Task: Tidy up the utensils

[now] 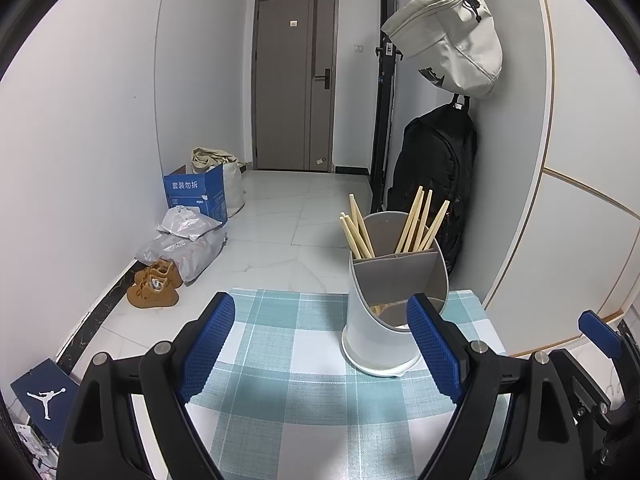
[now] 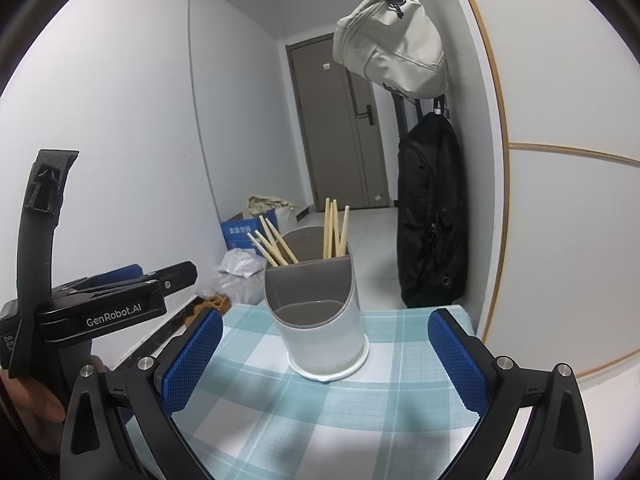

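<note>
A white and grey utensil holder (image 1: 390, 300) stands on the checked tablecloth (image 1: 280, 380); it also shows in the right wrist view (image 2: 320, 320). Several wooden chopsticks (image 1: 420, 224) stand in its two rear compartments, some leaning left (image 2: 272, 246), some upright (image 2: 335, 228). Its front compartment looks empty. My left gripper (image 1: 320, 352) is open and empty, just in front and left of the holder. My right gripper (image 2: 324, 360) is open and empty, facing the holder from close in front.
The small table (image 2: 400, 420) ends just behind the holder, near the right wall. A black backpack (image 2: 432, 216) and a beige bag (image 2: 392, 40) hang there. Boxes, bags and brown shoes (image 1: 154, 286) lie on the floor at left. The left gripper's body (image 2: 100, 304) shows at left.
</note>
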Tool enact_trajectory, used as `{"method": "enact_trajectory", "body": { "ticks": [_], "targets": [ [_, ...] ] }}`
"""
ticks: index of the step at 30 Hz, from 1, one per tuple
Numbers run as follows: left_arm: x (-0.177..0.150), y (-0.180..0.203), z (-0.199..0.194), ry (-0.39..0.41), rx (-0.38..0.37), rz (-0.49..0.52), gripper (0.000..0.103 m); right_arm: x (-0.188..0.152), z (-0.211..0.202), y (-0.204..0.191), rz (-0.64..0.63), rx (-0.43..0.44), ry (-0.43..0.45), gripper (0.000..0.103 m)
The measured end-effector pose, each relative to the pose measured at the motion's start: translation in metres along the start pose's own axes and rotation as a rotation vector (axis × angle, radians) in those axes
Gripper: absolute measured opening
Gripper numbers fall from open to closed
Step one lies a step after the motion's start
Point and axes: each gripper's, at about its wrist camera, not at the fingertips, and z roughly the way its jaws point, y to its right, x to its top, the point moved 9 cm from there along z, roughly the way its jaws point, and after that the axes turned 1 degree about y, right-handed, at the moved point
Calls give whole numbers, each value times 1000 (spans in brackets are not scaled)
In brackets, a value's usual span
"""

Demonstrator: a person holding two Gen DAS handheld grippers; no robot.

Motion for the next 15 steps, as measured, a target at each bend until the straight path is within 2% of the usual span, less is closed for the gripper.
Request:
{"method": "enact_trajectory", "body": {
  "ticks": [15],
  "targets": [
    [-2, 3, 1, -3, -7, 15, 85, -1, 0, 0, -5, 2, -2, 103]
  ]
}}
